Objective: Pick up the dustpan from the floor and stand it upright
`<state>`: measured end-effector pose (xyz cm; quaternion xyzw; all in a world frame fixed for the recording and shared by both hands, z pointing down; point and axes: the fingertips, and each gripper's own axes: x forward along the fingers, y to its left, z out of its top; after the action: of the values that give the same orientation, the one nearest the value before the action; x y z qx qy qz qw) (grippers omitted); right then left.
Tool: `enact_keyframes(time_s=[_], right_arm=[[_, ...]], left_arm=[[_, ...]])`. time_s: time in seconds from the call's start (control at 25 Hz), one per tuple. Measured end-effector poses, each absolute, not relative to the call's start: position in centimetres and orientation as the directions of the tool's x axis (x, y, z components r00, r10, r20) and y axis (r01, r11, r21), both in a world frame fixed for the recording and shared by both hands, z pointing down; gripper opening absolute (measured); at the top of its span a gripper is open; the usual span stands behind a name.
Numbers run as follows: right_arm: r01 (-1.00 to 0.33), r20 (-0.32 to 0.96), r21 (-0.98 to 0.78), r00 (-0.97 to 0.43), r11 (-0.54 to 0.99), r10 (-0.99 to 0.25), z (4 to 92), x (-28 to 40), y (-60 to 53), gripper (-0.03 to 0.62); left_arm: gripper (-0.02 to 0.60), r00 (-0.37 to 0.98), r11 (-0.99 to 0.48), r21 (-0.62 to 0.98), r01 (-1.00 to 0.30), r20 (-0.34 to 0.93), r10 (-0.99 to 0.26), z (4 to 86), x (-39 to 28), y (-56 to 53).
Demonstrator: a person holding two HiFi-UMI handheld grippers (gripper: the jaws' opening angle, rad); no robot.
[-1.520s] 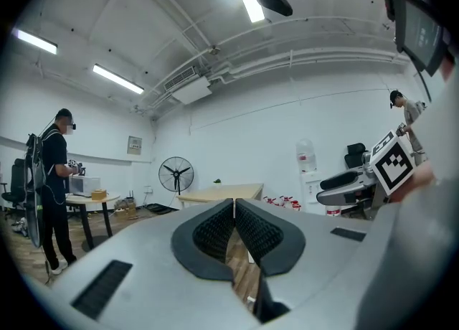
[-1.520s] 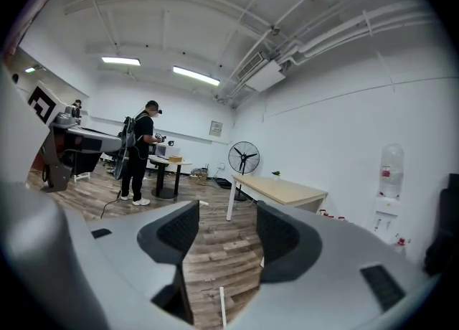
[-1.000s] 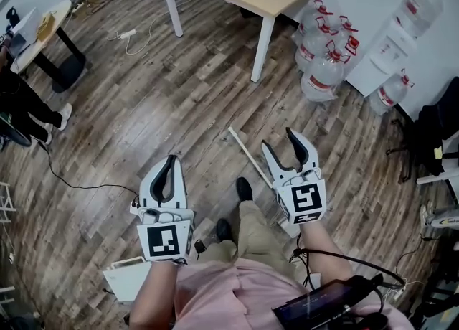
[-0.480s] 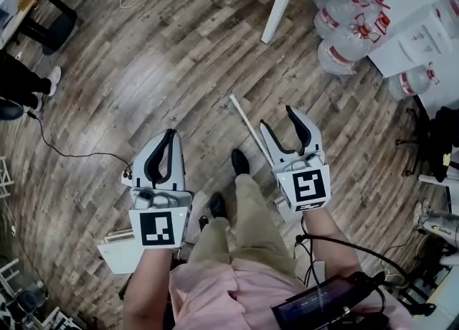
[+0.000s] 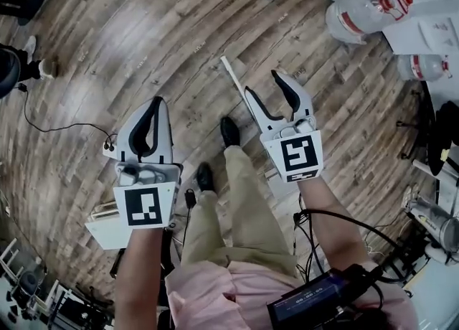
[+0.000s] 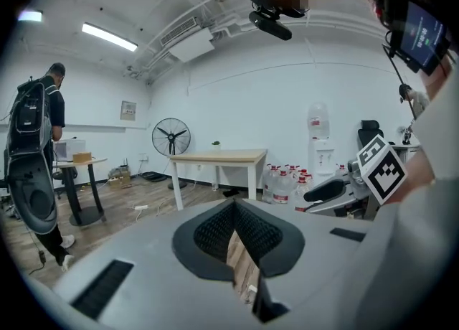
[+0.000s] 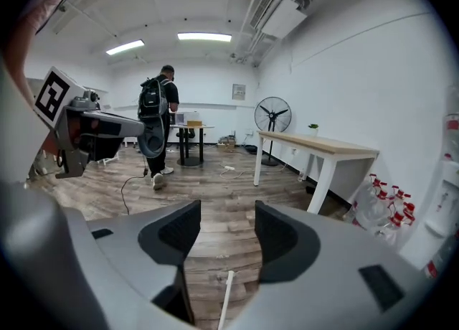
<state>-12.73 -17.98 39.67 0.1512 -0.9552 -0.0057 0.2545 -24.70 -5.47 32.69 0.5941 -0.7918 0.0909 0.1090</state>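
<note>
Left claw (image 6: 233,212) closed, right claw (image 7: 228,232) parted, handle (image 7: 224,298)

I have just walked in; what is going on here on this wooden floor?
A person stands holding a hand-held gripper in each hand. The right hand-held gripper is open, poised over the dustpan's long white handle, which lies on the floor; it is not touching it. The left hand-held gripper is shut and empty. Nothing is picked up yet.

White dustpan handle (image 5: 233,79) lies on floor (image 5: 172,41), pan probably hidden
</note>
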Motion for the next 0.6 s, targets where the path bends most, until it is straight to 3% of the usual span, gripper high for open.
enact_keyframes(time_s=[0.6], right_arm=[[-0.217,0.622,0.026,-0.761,0.976,-0.186,58.1,-16.4,-20.1,0.232]], left_arm=[[0.012,-0.241,0.265,0.024,-0.964,0.345,-0.907,48.5,-27.6,-10.1]])
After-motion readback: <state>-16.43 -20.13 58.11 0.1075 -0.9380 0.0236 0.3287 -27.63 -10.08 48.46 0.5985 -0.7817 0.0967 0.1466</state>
